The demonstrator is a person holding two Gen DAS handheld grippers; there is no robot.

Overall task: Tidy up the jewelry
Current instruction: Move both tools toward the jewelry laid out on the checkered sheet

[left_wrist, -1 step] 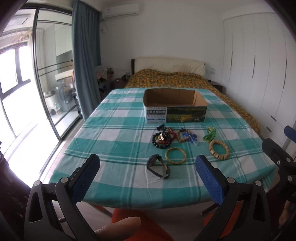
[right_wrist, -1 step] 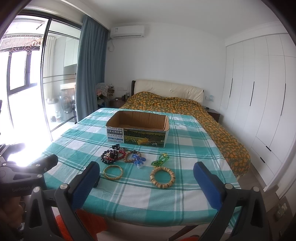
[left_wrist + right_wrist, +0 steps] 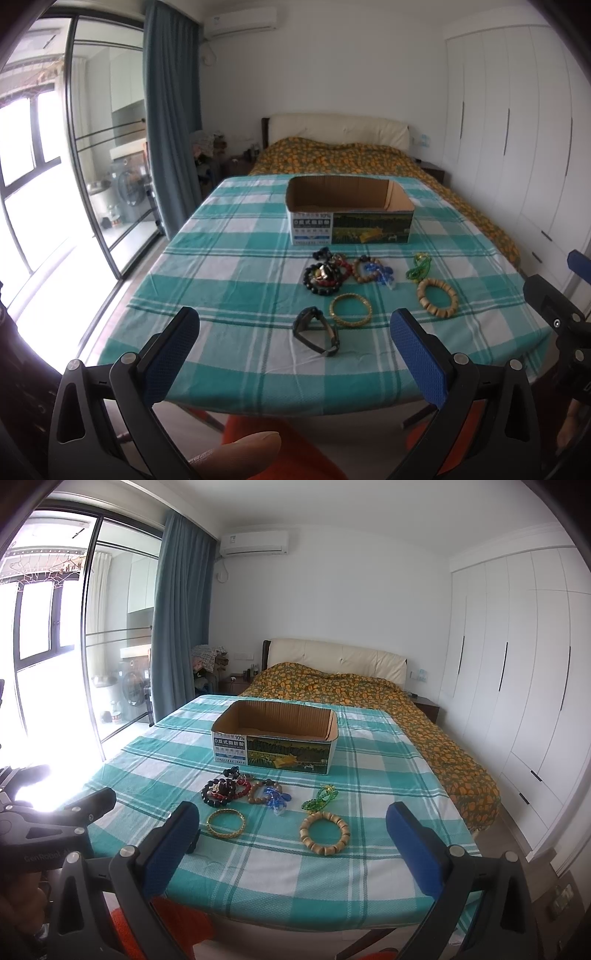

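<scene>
Several pieces of jewelry lie on a teal checked tablecloth (image 3: 221, 277): a dark watch (image 3: 317, 332), a gold bangle (image 3: 350, 314), a wooden bead bracelet (image 3: 437, 297), a green bracelet (image 3: 419, 267) and a cluster of black, red and blue beads (image 3: 321, 278). Behind them stands an open cardboard box (image 3: 349, 225), empty as far as I can see. My left gripper (image 3: 294, 321) hovers open before the table's near edge, facing the watch. My right gripper (image 3: 292, 812) is open too, short of the wooden bracelet (image 3: 324, 833) and gold bangle (image 3: 225, 822). Neither holds anything.
A bed with an orange patterned cover (image 3: 351, 158) lies beyond the table. White wardrobe doors (image 3: 517, 683) fill the right wall, and a glass sliding door (image 3: 92, 147) with a blue curtain is on the left. A fingertip (image 3: 236, 454) shows at the bottom of the left wrist view.
</scene>
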